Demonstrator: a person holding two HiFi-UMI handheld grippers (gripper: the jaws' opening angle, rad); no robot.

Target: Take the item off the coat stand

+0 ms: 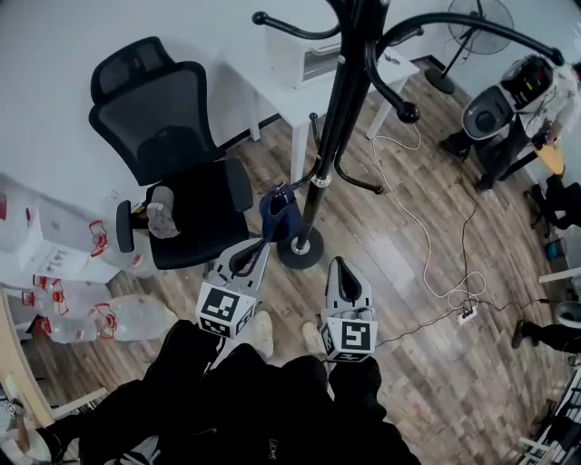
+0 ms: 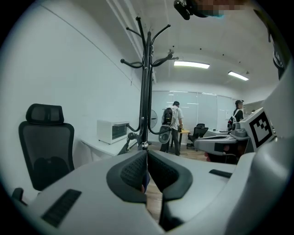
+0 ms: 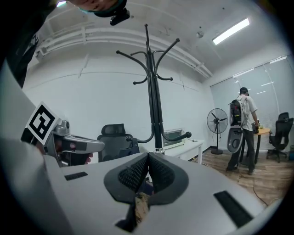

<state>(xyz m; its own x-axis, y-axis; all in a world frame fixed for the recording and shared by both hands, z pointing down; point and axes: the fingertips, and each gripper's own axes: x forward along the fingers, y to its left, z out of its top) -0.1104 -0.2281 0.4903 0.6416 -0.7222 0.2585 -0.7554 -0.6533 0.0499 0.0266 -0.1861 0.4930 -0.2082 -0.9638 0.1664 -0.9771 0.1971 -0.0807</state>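
Step in hand (judged): lifting the item away from the stand; carry-off not finished.

- Office chair [image 1: 172,154]: 1, at far left, something small and grey on its seat.
- Left tool [image 1: 268,241]: jaws pressed together on a thin edge of the dark blue pouch [image 1: 280,213]. In the left gripper view a blue sliver sits between the pads.
- Pouch: 1. It hangs just beside the coat stand [image 1: 331,118], low, above the round base. Cannot tell whether its loop is clear of the low hook.
- Coat stand: 1. Nothing else hangs on the hooks in view.
- Right tool [image 1: 339,263]: jaws together, nothing gripped, just right of the base.
- White worktop [image 1: 300,95]: 1. Fan [image 1: 479,25]: 1.

Next move (judged): draw the pouch sideways, clear of hook and pole, keeping the clamp firm.
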